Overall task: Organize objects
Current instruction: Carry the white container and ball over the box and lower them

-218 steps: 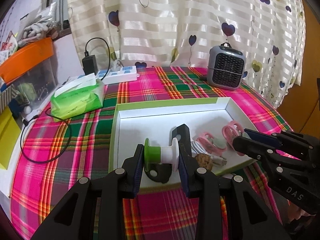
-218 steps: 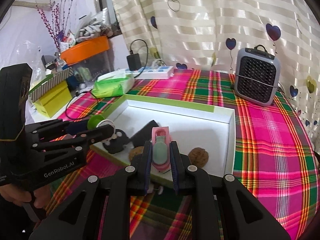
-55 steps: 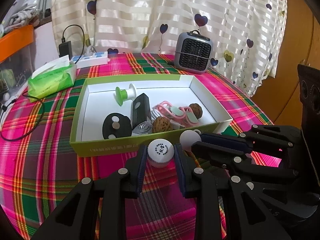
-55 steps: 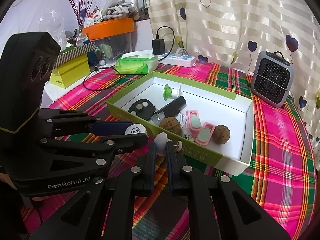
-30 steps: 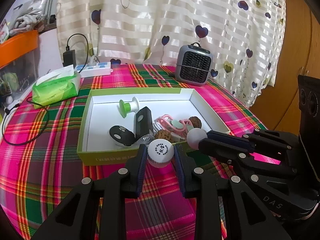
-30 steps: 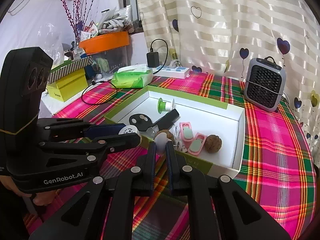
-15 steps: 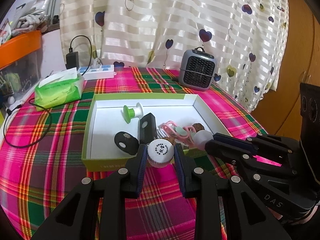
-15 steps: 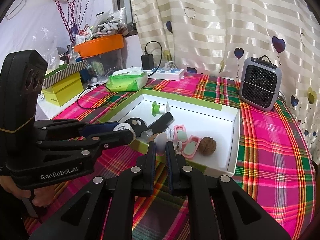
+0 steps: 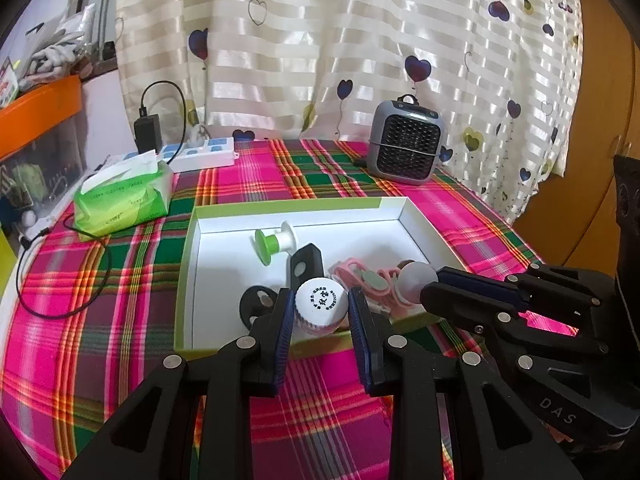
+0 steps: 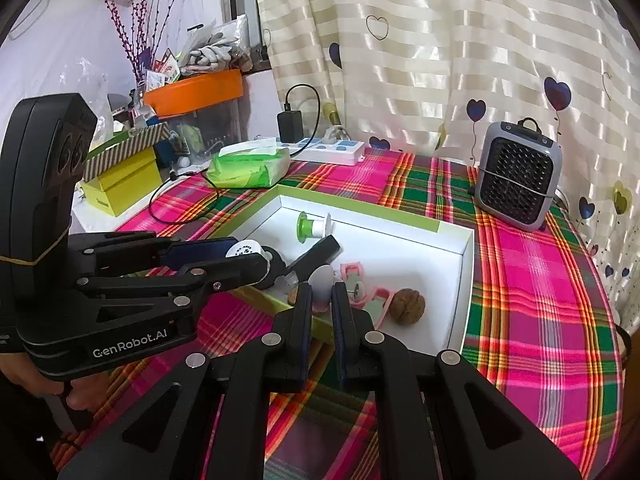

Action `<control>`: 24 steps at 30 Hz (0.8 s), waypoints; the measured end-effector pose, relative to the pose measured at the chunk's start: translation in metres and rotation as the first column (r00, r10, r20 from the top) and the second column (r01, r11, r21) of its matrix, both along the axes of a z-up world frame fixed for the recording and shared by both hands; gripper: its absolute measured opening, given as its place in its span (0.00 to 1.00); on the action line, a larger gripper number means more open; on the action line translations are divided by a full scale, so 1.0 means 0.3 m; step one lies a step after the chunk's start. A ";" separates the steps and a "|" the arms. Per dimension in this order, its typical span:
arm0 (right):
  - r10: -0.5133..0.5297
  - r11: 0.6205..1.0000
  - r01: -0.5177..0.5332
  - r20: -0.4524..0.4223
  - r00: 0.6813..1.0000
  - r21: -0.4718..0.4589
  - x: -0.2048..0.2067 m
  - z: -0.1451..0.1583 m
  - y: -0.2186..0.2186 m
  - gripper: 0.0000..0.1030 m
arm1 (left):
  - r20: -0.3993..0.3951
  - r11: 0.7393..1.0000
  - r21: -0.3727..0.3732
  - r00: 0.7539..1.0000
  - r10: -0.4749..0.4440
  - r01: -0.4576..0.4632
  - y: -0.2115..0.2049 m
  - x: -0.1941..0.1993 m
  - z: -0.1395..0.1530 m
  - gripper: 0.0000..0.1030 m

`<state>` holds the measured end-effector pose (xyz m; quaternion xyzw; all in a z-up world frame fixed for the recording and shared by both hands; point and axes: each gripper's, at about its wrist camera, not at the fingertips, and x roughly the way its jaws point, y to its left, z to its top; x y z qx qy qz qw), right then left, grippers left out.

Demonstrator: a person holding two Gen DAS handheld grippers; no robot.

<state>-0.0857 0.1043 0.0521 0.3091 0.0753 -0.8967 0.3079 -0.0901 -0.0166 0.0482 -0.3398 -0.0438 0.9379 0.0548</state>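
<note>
A small white bottle with a printed cap [image 9: 322,306] sits between the pads of my left gripper [image 9: 322,312], which is shut on it above the near rim of the green-edged white box [image 9: 280,205]. My right gripper [image 10: 322,294] is shut on a white round-headed knob [image 10: 322,278], also at the near rim. The two grippers hang side by side: the right gripper [image 9: 430,286] shows in the left wrist view, the left gripper [image 10: 250,258] in the right wrist view. In the box lie a green-and-white spool [image 9: 274,240], a black bar [image 9: 306,264], a black disc [image 9: 256,304], pink clips [image 10: 354,274] and a walnut [image 10: 407,306].
The plaid tablecloth [image 9: 100,320] carries a green tissue pack [image 9: 124,196], a white power strip [image 9: 200,156] with a charger, a black cable [image 9: 60,308] and a small grey heater [image 9: 404,146]. A yellow box [image 10: 120,184] and an orange bin [image 10: 196,90] stand at left.
Both grippers have edged forward, so the bottle and knob now hang over the box's near rim. The spool and pink clip held several seconds ago now lie in the box.
</note>
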 end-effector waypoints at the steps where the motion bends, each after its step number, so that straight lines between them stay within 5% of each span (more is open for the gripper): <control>1: 0.000 1.000 0.000 0.000 1.000 0.003 -0.005 0.001 -0.001 0.10 | 0.000 1.000 -0.004 1.000 0.002 -0.002 0.000 -0.007 0.002 0.25; 24: 0.014 0.999 -0.015 0.024 1.000 0.035 -0.099 -0.030 -0.040 0.10 | 0.040 1.000 -0.022 0.999 0.017 -0.016 -0.016 -0.098 -0.048 0.25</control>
